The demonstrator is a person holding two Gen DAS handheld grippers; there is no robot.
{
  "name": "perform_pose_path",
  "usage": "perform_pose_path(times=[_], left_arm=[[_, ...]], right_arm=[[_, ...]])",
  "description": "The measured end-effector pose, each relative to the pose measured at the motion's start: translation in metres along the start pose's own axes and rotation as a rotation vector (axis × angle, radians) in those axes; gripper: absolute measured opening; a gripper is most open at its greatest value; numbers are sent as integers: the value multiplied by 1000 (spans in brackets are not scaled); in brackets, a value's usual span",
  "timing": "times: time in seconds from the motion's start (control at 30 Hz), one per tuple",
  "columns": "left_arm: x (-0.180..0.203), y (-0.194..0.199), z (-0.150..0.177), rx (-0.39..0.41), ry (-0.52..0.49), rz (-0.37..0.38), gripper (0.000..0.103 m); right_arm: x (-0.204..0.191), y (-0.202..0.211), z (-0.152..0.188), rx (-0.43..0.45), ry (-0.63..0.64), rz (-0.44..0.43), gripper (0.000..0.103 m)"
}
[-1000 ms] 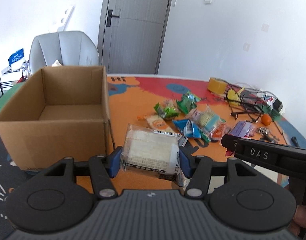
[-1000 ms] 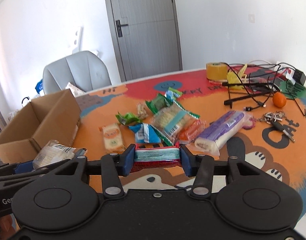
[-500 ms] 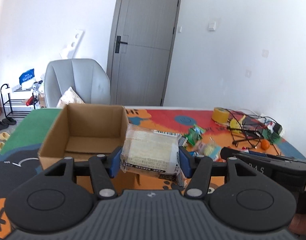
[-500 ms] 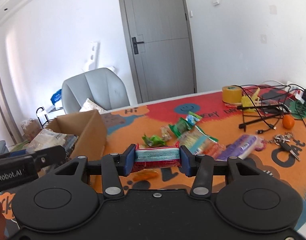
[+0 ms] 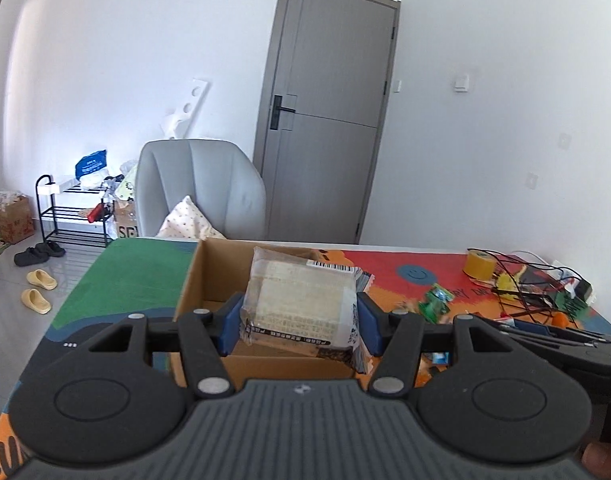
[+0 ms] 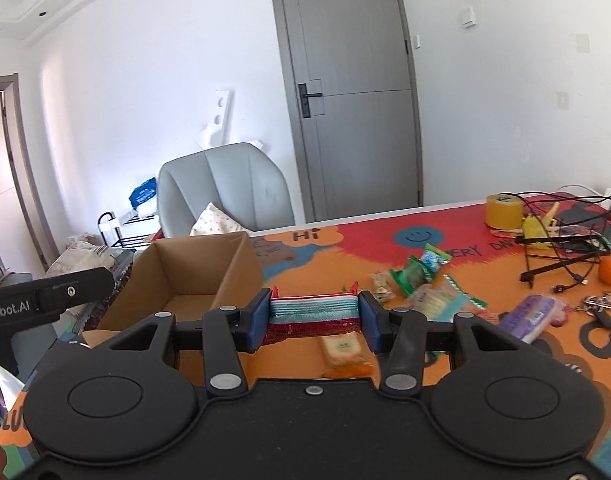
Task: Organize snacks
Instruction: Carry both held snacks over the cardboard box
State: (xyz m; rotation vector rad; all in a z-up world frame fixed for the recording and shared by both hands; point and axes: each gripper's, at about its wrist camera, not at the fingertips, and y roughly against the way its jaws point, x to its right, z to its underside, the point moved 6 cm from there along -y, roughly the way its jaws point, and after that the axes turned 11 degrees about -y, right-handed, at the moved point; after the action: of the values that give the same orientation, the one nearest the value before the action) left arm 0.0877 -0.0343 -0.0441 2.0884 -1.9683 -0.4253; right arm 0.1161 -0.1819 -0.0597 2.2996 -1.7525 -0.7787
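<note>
Left gripper (image 5: pixel 300 318): clamped on clear-wrapped cracker pack (image 5: pixel 301 304), held above open cardboard box (image 5: pixel 193 284).
Right gripper (image 6: pixel 314 317): clamped on red-and-teal snack packet (image 6: pixel 314 314), above table (image 6: pixel 505 360), beside box.
Loose snacks (image 6: pixel 415 274): scattered on table.

Matt cardboard box (image 5: pixel 209 280) (glossy wrappers)

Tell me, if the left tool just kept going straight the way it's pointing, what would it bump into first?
Probably the cardboard box: the left tool, clamped on a clear-wrapped snack, points slightly downward toward its open top. Depth is hard to judge, so it might pass over the near wall first.
</note>
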Motion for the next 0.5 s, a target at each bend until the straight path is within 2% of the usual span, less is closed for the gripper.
perform_pose_path(times=[0.5], left_arm=[[-49,-32,0,-25,57,-59,57]], right_arm=[[-54,-32,0,-24,76,-68,47]])
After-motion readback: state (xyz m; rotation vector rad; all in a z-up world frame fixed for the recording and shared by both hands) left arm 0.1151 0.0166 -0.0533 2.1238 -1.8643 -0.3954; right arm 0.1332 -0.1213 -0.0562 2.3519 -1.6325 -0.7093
